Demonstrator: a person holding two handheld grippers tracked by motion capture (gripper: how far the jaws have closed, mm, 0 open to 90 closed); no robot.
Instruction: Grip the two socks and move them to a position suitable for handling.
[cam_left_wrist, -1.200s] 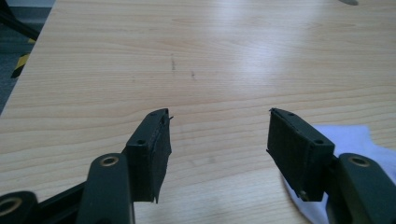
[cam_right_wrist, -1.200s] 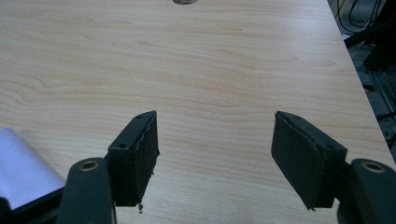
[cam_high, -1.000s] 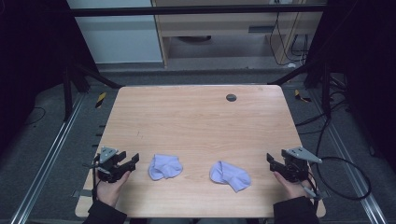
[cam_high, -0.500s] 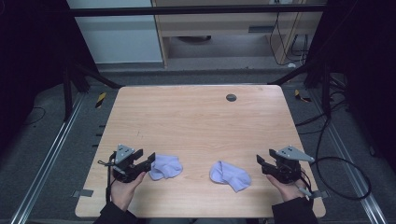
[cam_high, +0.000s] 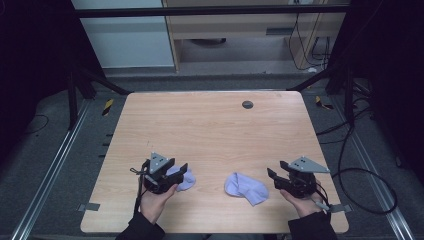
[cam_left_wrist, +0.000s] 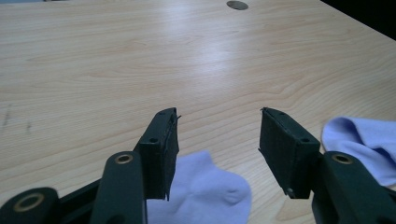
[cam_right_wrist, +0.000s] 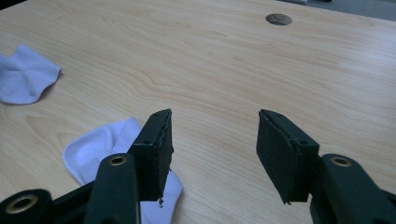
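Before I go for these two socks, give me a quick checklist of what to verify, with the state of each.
1. Left gripper open, nothing gripped: ok. Its jaws have just been closing a little, but they stand apart, with no cloth pinched.
2. Left sock under the left gripper: ok, it lies just below the jaws.
3. Right gripper open, nothing gripped: ok. Its jaws have also just been closing a little and are still apart.
4. Right sock lined up with the right gripper: not ok, it lies off to one side of the jaws.
5. Socks apart, not overlapping: ok.
6. Table around the socks free of clutter: ok.
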